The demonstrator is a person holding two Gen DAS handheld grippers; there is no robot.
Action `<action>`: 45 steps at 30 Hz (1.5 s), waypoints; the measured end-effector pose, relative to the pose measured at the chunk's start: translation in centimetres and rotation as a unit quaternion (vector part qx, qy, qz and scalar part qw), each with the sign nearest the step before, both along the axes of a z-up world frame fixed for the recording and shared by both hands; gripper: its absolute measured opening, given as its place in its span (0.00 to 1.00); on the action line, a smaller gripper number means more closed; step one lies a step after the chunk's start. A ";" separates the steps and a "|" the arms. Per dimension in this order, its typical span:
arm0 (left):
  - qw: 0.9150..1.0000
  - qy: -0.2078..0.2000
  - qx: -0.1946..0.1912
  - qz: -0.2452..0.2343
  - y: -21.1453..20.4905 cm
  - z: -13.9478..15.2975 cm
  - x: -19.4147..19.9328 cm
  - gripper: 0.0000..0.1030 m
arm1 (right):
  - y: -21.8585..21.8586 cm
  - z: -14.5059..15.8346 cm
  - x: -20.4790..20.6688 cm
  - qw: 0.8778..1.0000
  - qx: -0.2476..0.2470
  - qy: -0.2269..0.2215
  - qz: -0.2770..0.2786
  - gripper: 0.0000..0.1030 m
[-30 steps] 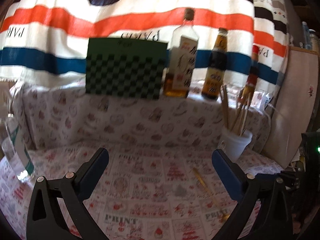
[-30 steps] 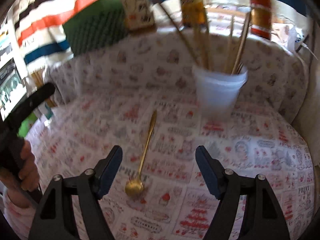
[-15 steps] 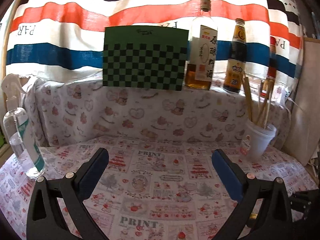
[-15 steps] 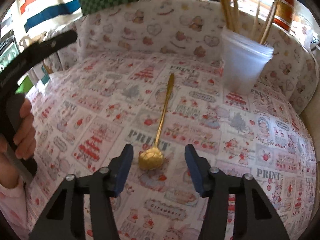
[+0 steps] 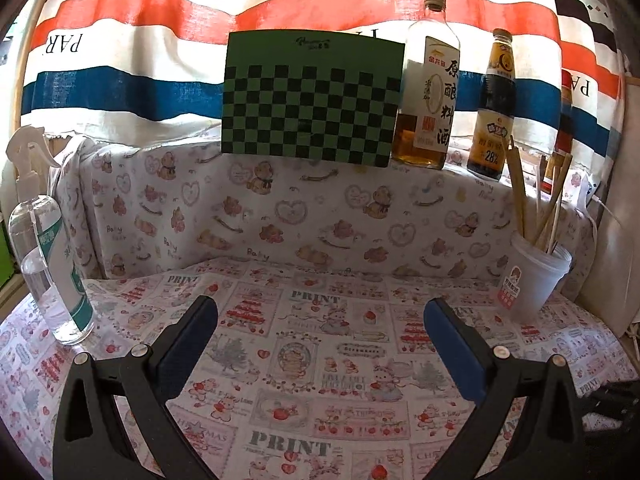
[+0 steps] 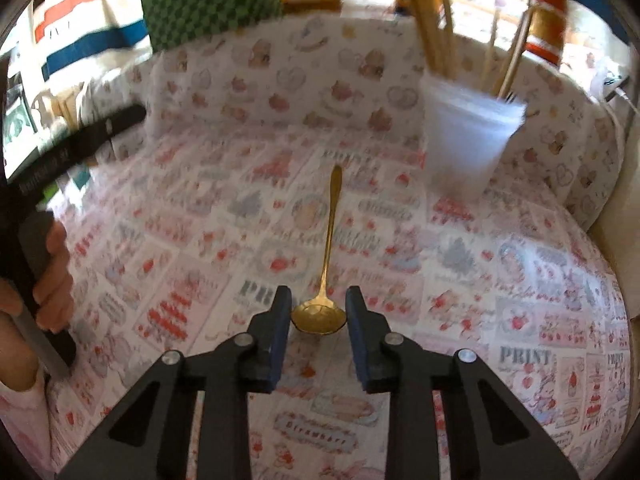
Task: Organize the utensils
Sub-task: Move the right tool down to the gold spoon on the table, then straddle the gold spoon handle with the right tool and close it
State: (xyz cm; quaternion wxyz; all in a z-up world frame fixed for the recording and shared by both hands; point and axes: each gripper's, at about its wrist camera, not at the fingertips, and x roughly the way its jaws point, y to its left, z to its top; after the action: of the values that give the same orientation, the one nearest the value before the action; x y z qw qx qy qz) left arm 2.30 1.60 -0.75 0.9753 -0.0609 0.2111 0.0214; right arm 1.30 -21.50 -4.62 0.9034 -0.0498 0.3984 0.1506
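Both tongs stand apart: the left gripper [image 5: 320, 320] gapes wide over the printed tablecloth [image 5: 320, 360], while the right gripper [image 6: 319, 308] brackets the gold spoon [image 6: 326, 264], bowl between its pads, not clamped. Beyond, a white cup [image 6: 468, 140] holds chopsticks [image 6: 434, 20]. The spoon lies flat, handle pointing away.

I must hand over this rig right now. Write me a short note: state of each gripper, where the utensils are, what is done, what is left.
Right gripper: open, low over the cloth, jaws on either side of the gold spoon bowl, not yet closed on it.
Left gripper: open, holding nothing, hovering over the table.
Spoon lies flat, handle pointing toward the back wall.
White cup stands back right with chopsticks already in it.
Left: close on the spoon, lift it, probably put it in the cup.
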 end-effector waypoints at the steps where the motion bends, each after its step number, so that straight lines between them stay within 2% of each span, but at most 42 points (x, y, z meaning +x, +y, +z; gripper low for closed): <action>1: 1.000 -0.002 0.000 0.000 0.0 0.1 -0.1 0.99 | -0.2 0.4 -0.1 1.000 0.006 -0.010 -0.003 0.25; 11: 1.000 -0.013 -0.017 0.007 0.8 0.8 -0.5 0.99 | -2.2 3.3 -1.4 0.993 0.063 -0.096 -0.012 0.25; 17: 0.999 -0.024 -0.028 0.005 1.0 1.3 -1.1 0.99 | -2.5 3.7 -1.7 0.990 0.071 -0.119 -0.017 0.25; 20: 0.999 -0.027 -0.029 -0.001 0.8 1.4 -1.3 0.99 | -2.4 3.2 -1.1 0.992 0.060 -0.105 -0.023 0.25; 29: 0.999 -0.018 -0.036 -0.012 0.6 1.3 -1.1 0.99 | -3.0 -1.0 2.5 0.998 0.041 0.027 -0.043 0.26; 31: 0.999 -0.015 -0.040 -0.012 0.7 1.3 -1.0 0.99 | -2.9 -1.6 2.8 0.998 0.033 0.046 -0.041 0.33; 32: 0.999 -0.014 -0.041 -0.012 0.7 1.3 -1.0 0.99 | -2.8 -1.5 2.7 0.998 0.032 0.041 -0.038 0.38; 33: 0.999 -0.012 -0.042 -0.011 0.7 1.3 -1.0 0.99 | -2.7 -1.5 2.6 0.998 0.026 0.040 -0.038 0.46; 36: 0.999 -0.012 -0.044 -0.013 0.7 1.3 -1.0 0.99 | -2.3 -1.7 2.4 0.998 0.014 0.043 -0.033 0.47; 38: 0.999 -0.010 -0.040 -0.011 0.7 1.3 -1.0 0.99 | -2.1 -1.8 2.4 0.999 0.001 0.040 -0.030 0.45; 42: 0.999 -0.004 -0.044 -0.011 0.8 1.3 -1.0 0.99 | -1.9 -1.8 2.3 0.999 -0.022 0.034 -0.033 0.27; 45: 0.999 -0.002 -0.044 -0.007 0.9 1.2 -0.9 0.99 | -2.3 -1.7 2.5 0.999 -0.005 0.039 -0.035 0.26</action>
State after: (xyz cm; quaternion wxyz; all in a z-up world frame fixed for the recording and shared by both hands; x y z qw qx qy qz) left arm 1.44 2.46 0.43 0.9723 -0.1028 0.2098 0.0053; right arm 3.83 -23.77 -6.31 0.8914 -0.0347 0.4359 0.1191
